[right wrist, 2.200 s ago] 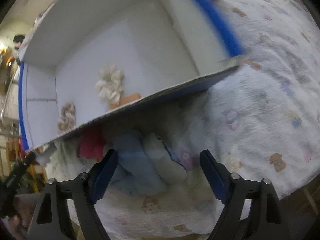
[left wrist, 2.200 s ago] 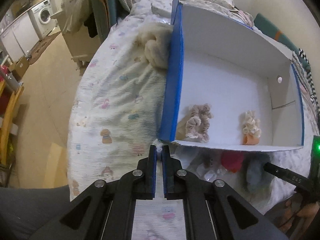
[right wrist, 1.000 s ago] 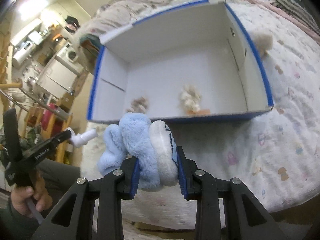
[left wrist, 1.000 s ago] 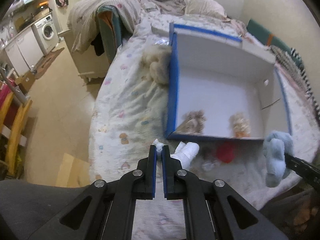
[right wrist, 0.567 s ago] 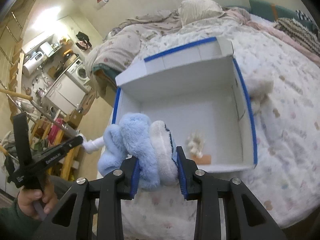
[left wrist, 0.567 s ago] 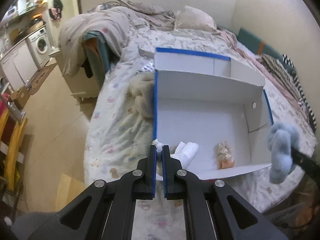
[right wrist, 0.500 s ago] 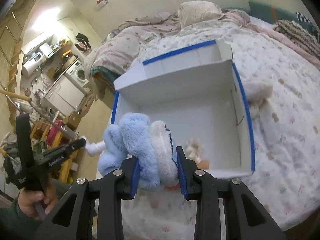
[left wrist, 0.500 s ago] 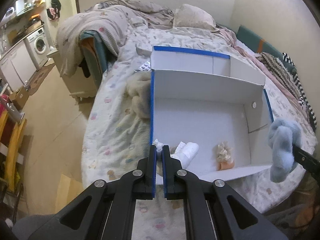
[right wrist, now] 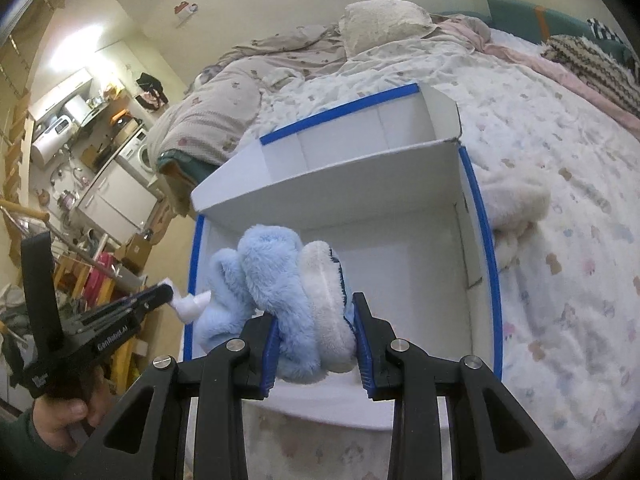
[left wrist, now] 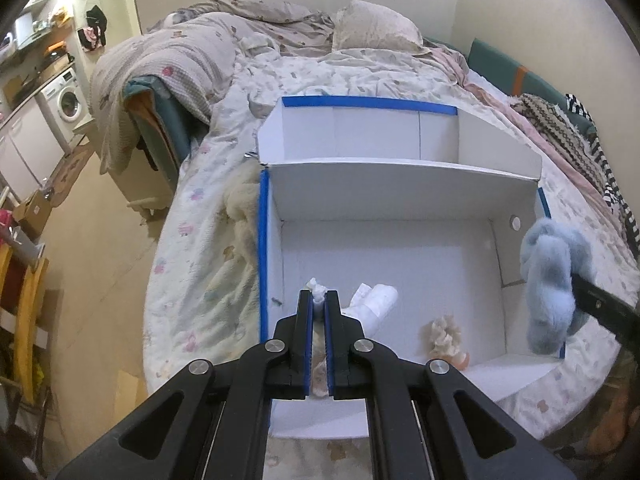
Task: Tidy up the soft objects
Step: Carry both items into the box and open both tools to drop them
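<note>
Both grippers now hang above the open white cardboard box with blue-taped edges [left wrist: 400, 188], higher than a second ago. At left, the left gripper [left wrist: 319, 308] is pinched narrowly on a small white rolled sock [left wrist: 374, 300] over the box's near corner. Rightward, a cream scrunchie [left wrist: 442, 332] lies inside. The right gripper [right wrist: 316, 336] clamps a fluffy light-blue plush toy [right wrist: 276, 284] above the box.
</note>
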Demonstrator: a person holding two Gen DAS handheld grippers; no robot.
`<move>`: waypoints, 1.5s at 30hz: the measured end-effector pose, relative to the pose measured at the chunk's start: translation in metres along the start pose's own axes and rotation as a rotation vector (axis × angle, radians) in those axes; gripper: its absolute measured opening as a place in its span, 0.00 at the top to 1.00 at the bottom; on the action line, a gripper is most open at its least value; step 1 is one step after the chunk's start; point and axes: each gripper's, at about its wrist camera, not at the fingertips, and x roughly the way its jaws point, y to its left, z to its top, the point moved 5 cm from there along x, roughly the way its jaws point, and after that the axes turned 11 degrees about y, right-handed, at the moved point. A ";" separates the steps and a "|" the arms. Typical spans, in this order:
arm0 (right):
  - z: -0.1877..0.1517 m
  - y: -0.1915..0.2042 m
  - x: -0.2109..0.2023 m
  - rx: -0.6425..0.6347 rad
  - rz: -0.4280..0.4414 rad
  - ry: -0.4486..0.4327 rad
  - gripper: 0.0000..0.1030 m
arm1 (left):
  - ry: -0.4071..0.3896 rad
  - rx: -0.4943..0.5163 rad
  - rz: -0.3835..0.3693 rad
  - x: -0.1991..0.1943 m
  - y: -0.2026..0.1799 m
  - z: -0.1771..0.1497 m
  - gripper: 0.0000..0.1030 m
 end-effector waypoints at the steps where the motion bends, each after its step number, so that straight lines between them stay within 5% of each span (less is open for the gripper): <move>1: 0.003 -0.001 0.002 0.004 -0.001 -0.004 0.67 | 0.005 0.002 0.002 0.005 -0.002 0.002 0.95; 19: 0.000 -0.033 0.067 0.063 -0.066 0.080 0.66 | 0.083 0.022 0.003 0.079 -0.016 -0.003 0.95; 45: -0.008 -0.032 0.101 0.063 -0.132 0.186 0.63 | 0.129 0.070 0.038 0.101 -0.027 -0.015 0.95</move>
